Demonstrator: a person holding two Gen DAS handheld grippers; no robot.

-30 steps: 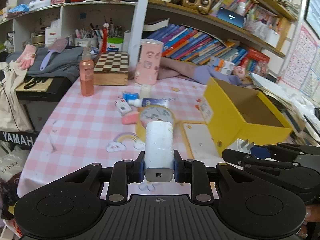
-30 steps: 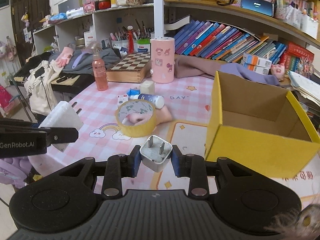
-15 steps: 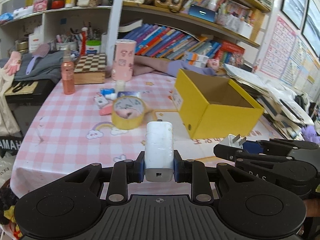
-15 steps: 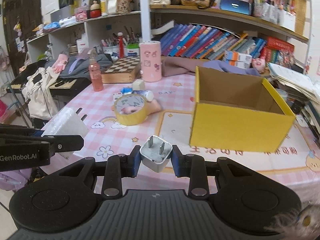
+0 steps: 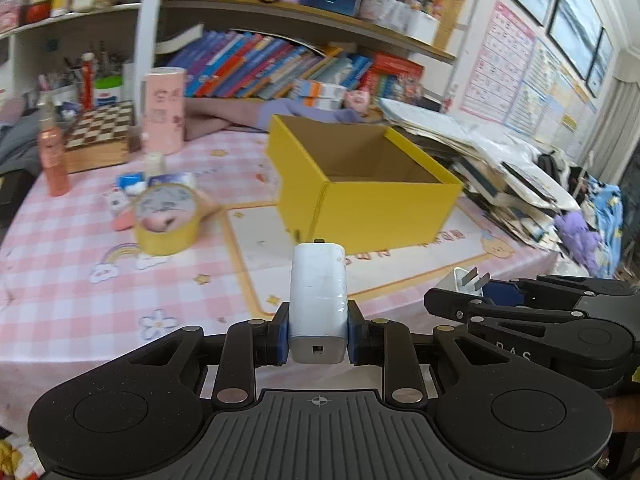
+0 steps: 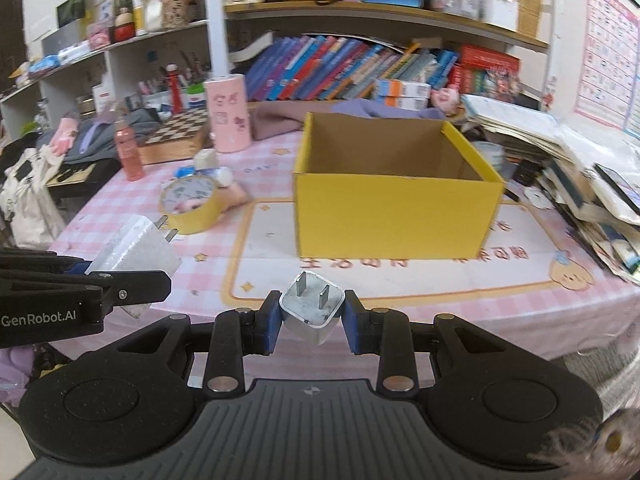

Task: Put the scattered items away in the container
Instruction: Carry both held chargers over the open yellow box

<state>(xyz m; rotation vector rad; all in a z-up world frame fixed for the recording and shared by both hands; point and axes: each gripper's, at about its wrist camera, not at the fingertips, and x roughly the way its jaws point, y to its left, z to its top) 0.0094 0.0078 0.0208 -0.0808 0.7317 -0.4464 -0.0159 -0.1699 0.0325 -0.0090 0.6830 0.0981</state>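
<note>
My left gripper [image 5: 318,338] is shut on a long white charger block [image 5: 318,292], held above the table's near edge. Seen from the right wrist, that white charger block [image 6: 134,248] shows its two prongs. My right gripper [image 6: 310,322] is shut on a small white plug adapter [image 6: 312,310], prongs up; from the left wrist that adapter [image 5: 460,280] appears at the right. An open, empty yellow box [image 6: 396,208] [image 5: 372,208] stands on the pink checked tablecloth [image 5: 60,240] beyond both grippers. A yellow tape roll [image 5: 166,220] [image 6: 192,204] lies left of the box.
Small items cluster behind the tape roll: a blue-and-white tube [image 6: 218,174], a pink eraser [image 5: 122,222], small packets. A pink cylinder [image 6: 228,112], an orange spray bottle [image 6: 128,150] and a chessboard box [image 5: 100,136] stand further back. Stacked papers and books [image 6: 560,160] crowd the right edge.
Both grippers have swung right with their chargers still held. The yellow box now sits ahead of them and the tape roll has slid to the left of both views.
</note>
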